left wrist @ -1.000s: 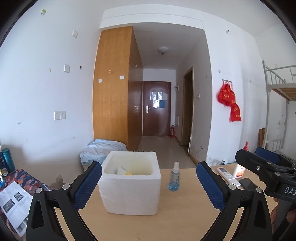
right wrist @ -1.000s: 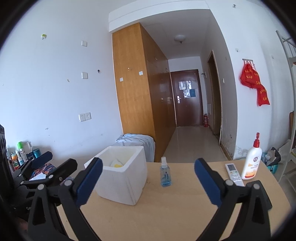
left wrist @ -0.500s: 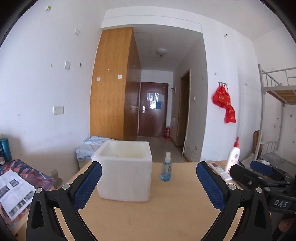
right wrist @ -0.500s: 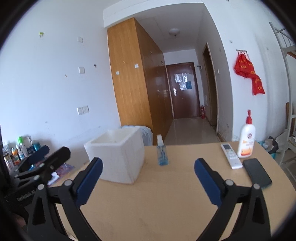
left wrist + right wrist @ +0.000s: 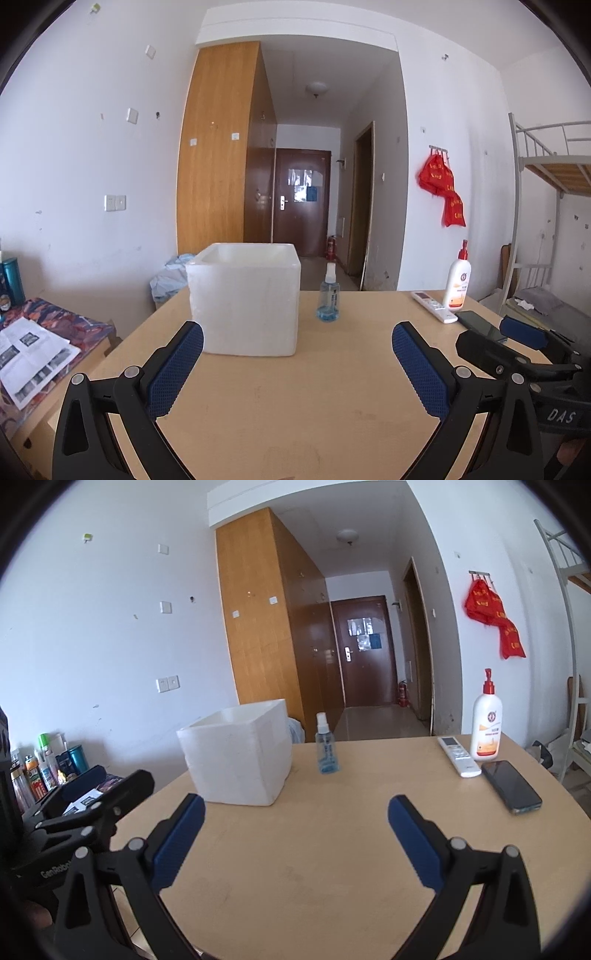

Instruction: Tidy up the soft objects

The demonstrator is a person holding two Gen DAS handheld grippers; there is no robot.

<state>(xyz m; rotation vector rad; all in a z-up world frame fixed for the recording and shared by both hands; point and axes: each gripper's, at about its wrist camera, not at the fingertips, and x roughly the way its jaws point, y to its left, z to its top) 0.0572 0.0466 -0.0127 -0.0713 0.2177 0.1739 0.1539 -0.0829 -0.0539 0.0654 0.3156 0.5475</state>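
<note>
Bare wooden tabletop (image 5: 295, 406) ahead, white foam box (image 5: 243, 302) far left with contents hidden, both left gripper (image 5: 295, 363) and right gripper (image 5: 295, 836) spread wide and empty, no soft objects visible, sorting seemingly finished.

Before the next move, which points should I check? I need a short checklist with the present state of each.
1. Left gripper open, holding nothing: ok.
2. Right gripper open, holding nothing: ok.
3. Foam box upright on table: ok.
4. Soft objects inside the box: cannot tell, the inside is hidden.
5. Spray bottle apart from the box: ok.
6. Phone and remote away from both grippers: ok.
</note>
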